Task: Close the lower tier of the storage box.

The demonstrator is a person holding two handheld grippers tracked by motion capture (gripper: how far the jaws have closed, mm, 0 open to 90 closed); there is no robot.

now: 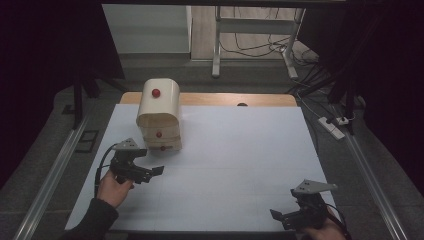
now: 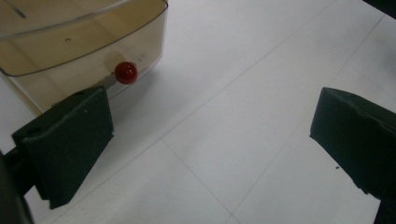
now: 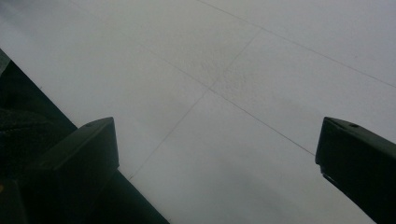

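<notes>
Clearly the left gripper (image 1: pixel 150 172) sits wide open just beside the cream drawer unit (image 1: pixel 159 115), whose bottom drawer (image 2: pixel 84 42) (red knob (image 2: pixel 126 72)) stands pulled out; a careless push could likely shove the light unit across the white table (image 1: pixel 240 165). Near the front edge, the right gripper (image 1: pixel 282 216) gapes wide, empty.

No readable text (anywhere), no labels

- Table surface (image 1: pixel 240 165): matt white sheet, smooth, with faint seam lines; a wooden strip along its far edge.
- Drawer box (image 1: pixel 159 112): glossy cream plastic; drawer (image 2: pixel 84 42) translucent, knob (image 2: pixel 126 72) shiny red.
- Gripper pads (image 2: pixel 70 140): matt black, rubbery.
</notes>
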